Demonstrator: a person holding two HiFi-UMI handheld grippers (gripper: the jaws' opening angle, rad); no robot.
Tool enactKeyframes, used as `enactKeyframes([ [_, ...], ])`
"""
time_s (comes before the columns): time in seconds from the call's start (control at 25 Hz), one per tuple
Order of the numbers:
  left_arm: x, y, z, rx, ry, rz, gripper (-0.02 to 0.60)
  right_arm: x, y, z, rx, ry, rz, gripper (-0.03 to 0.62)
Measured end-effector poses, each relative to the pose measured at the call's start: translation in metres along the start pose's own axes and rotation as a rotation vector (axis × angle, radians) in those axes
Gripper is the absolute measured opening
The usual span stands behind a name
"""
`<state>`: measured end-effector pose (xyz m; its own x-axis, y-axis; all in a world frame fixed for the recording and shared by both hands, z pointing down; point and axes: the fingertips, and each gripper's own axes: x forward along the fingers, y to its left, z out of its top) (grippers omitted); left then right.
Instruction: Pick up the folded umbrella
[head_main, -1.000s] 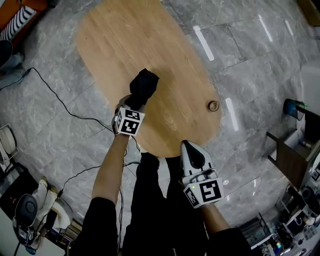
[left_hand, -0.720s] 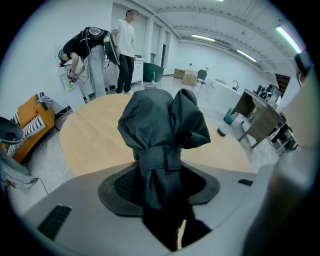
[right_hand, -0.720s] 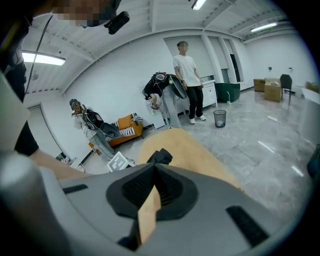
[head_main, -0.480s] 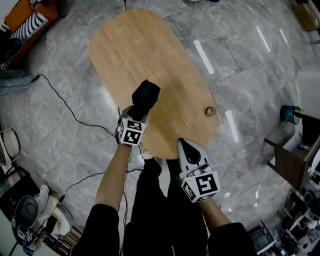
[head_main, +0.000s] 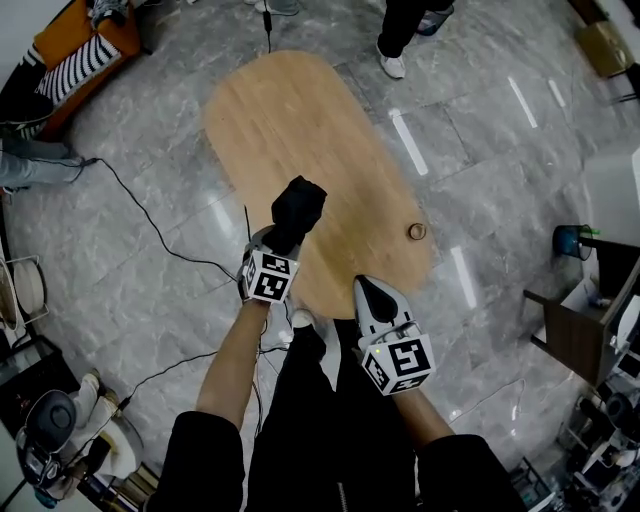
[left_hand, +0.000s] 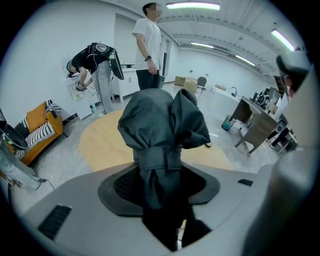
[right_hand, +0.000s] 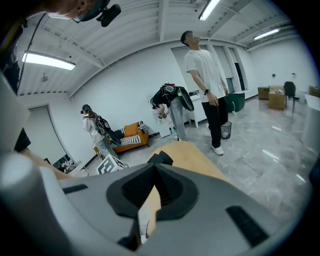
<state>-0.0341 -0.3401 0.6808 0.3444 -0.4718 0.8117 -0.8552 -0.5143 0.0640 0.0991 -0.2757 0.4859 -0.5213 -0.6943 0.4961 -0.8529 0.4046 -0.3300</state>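
1. One folded umbrella (head_main: 297, 210), dark and strapped round its middle, is held up over the near half of the oval wooden worktop (head_main: 300, 110).
2. The left gripper (head_main: 283, 236) has it, fingers (left_hand: 125, 186) clamped on its lower part.
3. The right gripper (head_main: 370, 293) hangs at the worktop's near end, fingers (right_hand: 136, 192) closed together with nothing between them.
4. A small ring-like object (head_main: 416, 232) lies near the worktop's right edge.
5. A person in a white top (left_hand: 149, 45) stands beyond the far end.

Wooden table (head_main: 300, 130) open; small ring (head_main: 417, 232) near right edge.
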Motion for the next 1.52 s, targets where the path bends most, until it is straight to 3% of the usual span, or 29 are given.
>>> enactKeyframes([
  [0.8, -0.138, -0.047, 0.027, -0.043, -0.151, 0.018, 0.218, -0.055, 0.059, 0.024, -0.056, -0.066, 0.047, 0.011],
  [1.28, -0.229, -0.072, 0.011, -0.091, -0.256, 0.037, 0.218, -0.095, 0.096, 0.011, -0.074, -0.109, 0.044, 0.011],
  [1.52, -0.273, -0.09, -0.004, -0.098, -0.326, 0.004, 0.218, -0.12, 0.121, 0.0, -0.091, -0.137, 0.042, 0.011],
])
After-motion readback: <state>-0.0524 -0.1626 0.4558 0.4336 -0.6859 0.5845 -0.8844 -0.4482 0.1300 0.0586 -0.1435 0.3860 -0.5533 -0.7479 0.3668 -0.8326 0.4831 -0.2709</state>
